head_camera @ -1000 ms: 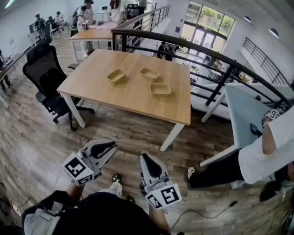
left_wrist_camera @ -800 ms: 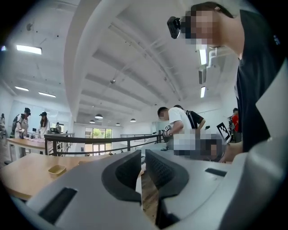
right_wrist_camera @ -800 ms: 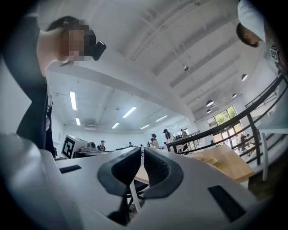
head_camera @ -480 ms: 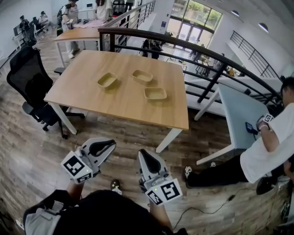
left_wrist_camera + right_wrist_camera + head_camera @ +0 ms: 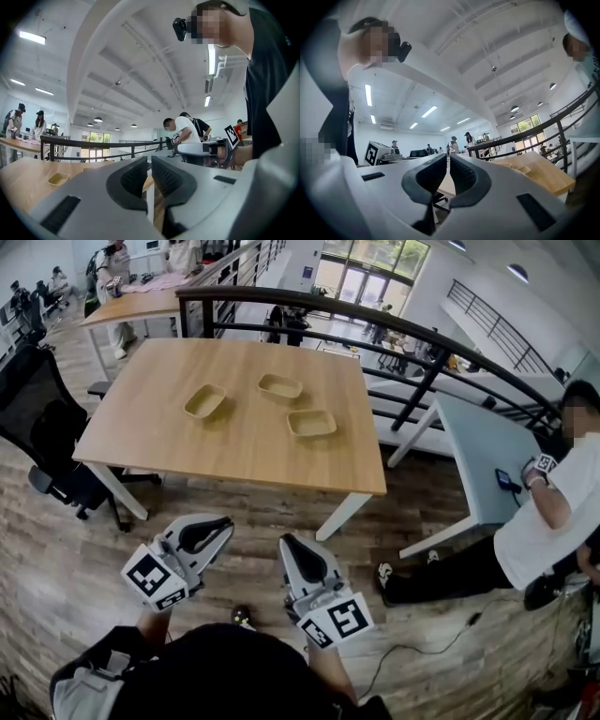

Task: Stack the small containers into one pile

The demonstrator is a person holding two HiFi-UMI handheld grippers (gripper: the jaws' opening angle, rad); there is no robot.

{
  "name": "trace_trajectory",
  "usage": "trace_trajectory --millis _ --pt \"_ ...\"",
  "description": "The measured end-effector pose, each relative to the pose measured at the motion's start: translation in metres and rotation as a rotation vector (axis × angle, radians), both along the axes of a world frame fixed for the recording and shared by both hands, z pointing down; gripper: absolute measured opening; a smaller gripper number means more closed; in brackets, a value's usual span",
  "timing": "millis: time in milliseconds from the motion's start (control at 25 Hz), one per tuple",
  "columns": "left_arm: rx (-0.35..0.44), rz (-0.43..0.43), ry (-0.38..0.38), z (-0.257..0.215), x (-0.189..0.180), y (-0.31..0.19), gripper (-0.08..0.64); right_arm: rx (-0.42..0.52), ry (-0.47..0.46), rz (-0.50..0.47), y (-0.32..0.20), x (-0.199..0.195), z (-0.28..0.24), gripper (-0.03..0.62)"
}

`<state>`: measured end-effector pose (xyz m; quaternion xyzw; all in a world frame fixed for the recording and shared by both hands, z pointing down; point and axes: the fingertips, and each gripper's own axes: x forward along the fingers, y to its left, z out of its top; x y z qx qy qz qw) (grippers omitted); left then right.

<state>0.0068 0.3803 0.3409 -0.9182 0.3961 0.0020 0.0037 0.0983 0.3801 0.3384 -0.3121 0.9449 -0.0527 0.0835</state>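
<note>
Office chair [image 5: 45,423], black railing [image 5: 262,293], seated person [image 5: 551,521]

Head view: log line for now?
containers: three, apart on table | left hand-held gripper: shut, empty | right hand-held gripper: shut, empty

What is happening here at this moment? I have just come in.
A person stands short of the table and holds two tools. The left hand-held gripper and the right hand-held gripper are both shut and empty. Three containers lie apart on the table: the left container, the back container and the right container. None is stacked yet.
</note>
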Motion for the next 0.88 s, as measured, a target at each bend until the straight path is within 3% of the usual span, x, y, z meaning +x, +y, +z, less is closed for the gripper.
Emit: trace_trajectory --millis 480,880 --pt "-0.036 -0.024 0.023 0.021 -0.039 -0.011 0.035 -0.017 0.032 -0.025 -0.018 -0.036 0.009 0.031" --pt "-0.050 -0.135 0.008 0.021 -0.083 -0.040 0.035 -0.014 0.025 -0.105 -0.067 -0.069 0.002 0.031"
